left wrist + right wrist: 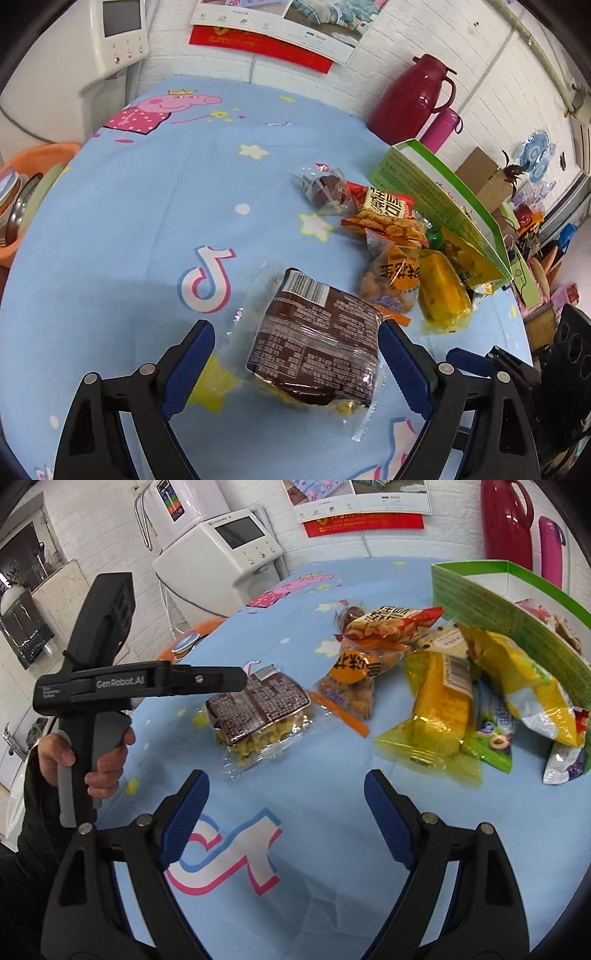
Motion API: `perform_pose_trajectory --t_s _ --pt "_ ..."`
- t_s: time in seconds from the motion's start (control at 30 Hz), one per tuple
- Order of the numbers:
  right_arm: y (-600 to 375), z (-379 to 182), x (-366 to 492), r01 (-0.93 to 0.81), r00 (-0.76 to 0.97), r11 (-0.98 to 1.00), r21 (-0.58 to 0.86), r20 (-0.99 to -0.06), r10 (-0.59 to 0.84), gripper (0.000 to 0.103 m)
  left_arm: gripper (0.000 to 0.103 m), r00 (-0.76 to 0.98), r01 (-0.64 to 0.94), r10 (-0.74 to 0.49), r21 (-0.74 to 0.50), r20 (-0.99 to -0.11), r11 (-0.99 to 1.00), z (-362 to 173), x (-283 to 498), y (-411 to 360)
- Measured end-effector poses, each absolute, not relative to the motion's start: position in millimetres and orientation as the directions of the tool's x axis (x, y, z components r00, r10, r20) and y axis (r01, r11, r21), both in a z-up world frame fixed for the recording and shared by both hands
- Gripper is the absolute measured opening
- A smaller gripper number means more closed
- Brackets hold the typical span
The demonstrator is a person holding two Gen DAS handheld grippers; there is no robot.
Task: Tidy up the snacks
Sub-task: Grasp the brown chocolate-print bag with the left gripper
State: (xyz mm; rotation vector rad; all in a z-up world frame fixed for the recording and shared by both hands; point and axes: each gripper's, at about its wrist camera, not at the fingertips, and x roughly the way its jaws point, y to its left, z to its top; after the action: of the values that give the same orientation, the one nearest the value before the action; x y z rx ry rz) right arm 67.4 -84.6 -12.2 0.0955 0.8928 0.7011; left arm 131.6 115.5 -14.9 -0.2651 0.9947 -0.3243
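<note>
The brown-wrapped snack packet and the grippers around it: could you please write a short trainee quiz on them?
1. True or false: the left gripper is shut on the brown-wrapped snack packet.
2. What lies directly under the right gripper: A) the yellow-wrapped cake, B) bare blue cartoon tablecloth, C) the green cardboard box?
3. Fill in: the loose snacks lie piled beside the green cardboard ____.

Key: 1 false, its jaws stand open on either side of the packet. 2 B. 3 box.
</note>
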Motion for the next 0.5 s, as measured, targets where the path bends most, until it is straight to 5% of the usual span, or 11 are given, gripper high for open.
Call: perform_pose_trajectory --t_s 0.23,0.33,0.5 --pt "-83.4 -20.1 72.4 -0.498 0.349 0.753 0.43 -0.696 0.628 0.071 0.068 0.428 0.201 -0.486 -0.444 -0.762 0.873 -30.7 122.2 116.8" --pt "-84.2 -22.2 74.9 -0.49 0.341 0.754 0.438 -0.699 0.628 0.069 0.067 0.364 0.268 -0.568 -0.501 -0.738 0.823 -30.2 109.1 106.2" --pt "-95.8 -22.8 77.7 -0.46 0.344 0.754 0.469 -0.689 0.638 0.068 0.067 0.405 0.239 -0.534 -0.478 -0.743 0.845 -23.8 107.8 109.2"
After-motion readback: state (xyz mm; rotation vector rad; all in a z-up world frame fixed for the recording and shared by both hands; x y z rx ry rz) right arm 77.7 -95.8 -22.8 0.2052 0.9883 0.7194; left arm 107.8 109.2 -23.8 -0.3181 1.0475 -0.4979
